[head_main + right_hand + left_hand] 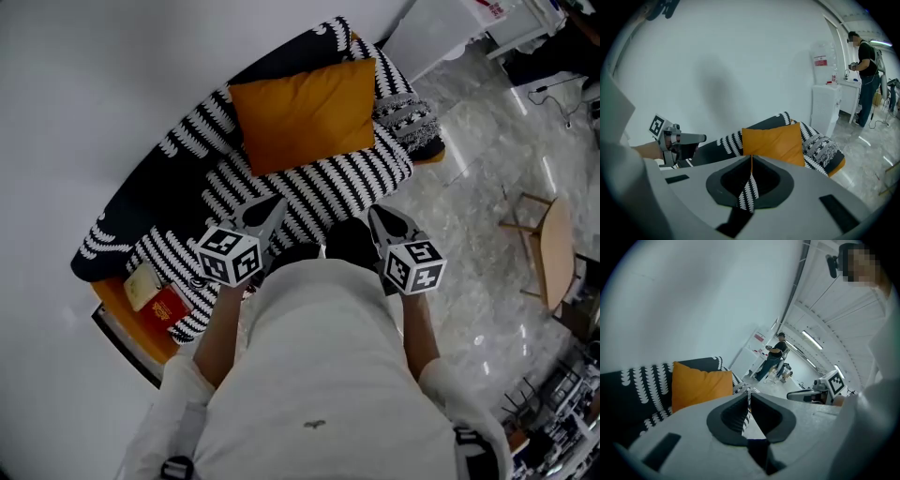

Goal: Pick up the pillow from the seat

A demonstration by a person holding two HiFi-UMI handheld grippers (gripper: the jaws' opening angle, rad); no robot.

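An orange pillow point(302, 112) leans against the back of a sofa point(319, 192) draped in a black-and-white patterned cover. In the left gripper view the pillow point(698, 383) lies left of the jaws; in the right gripper view the pillow point(776, 143) sits just beyond the jaw tips. My left gripper point(277, 202) is shut and empty, held over the seat's front edge, short of the pillow. My right gripper point(378, 214) is also shut with nothing in it, level with the left one and about a hand's width to its right.
A grey patterned cushion point(405, 117) lies at the sofa's right end. A red book and a pale one point(155, 293) rest at the left end. A wooden chair point(548, 248) stands on the marble floor to the right. A person point(866, 79) stands by a white cabinet point(825, 110).
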